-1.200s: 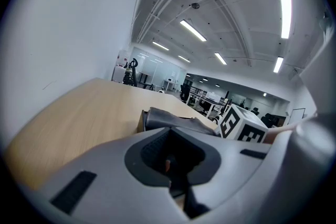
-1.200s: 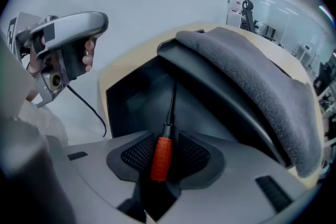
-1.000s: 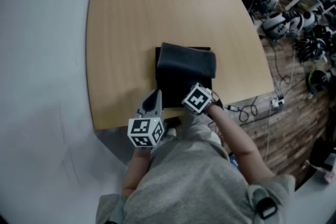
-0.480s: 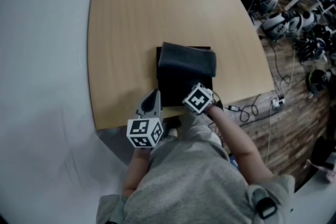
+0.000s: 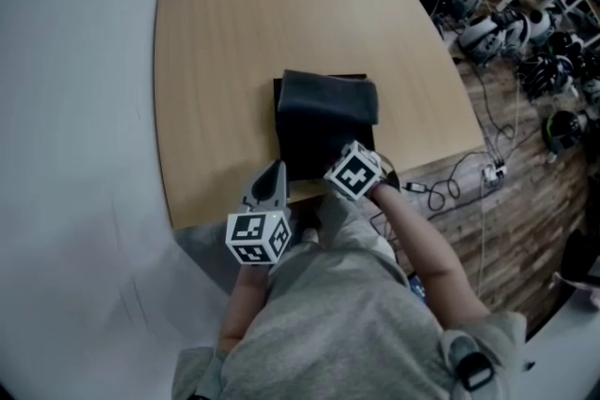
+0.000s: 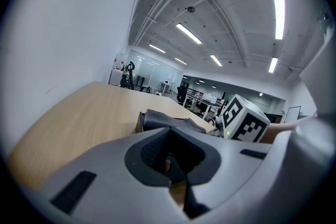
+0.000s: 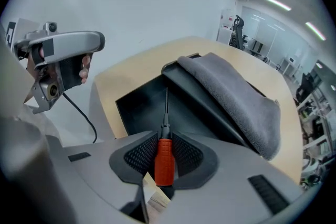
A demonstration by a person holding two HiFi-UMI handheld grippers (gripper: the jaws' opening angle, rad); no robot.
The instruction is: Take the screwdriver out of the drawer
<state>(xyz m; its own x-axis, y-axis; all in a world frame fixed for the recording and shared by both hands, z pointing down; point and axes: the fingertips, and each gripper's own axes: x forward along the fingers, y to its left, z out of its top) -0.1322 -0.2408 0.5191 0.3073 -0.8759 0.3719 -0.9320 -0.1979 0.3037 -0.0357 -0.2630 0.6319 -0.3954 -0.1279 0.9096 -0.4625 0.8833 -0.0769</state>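
1. Table: light wood top. A black drawer unit stands toward its near edge, right of centre.
2. Grey cloth: draped over the top of the unit, hanging toward its far right side.
3. Drawer: pulled open toward the near edge of the table. Its dark floor is exposed in the right gripper view.
4. Right gripper: positioned over the near end of the open drawer and tilted steeply down. Both ribbed pads are closed against the handle of the screwdriver.
5. Screwdriver: the orange-red handle sits between the right gripper's jaws. The thin metal shaft points forward and down over the drawer floor. Whether the tip touches the floor cannot be determined.
6. Left gripper: located at the near edge of the table, just left of the drawer, apart from the unit. Its jaws stand together with nothing between them.
7. Marker cube of the right gripper: visible to the right in the left gripper view, beside the cloth.
8. Floor to the right of the table: cables and equipment lie on wood planking.
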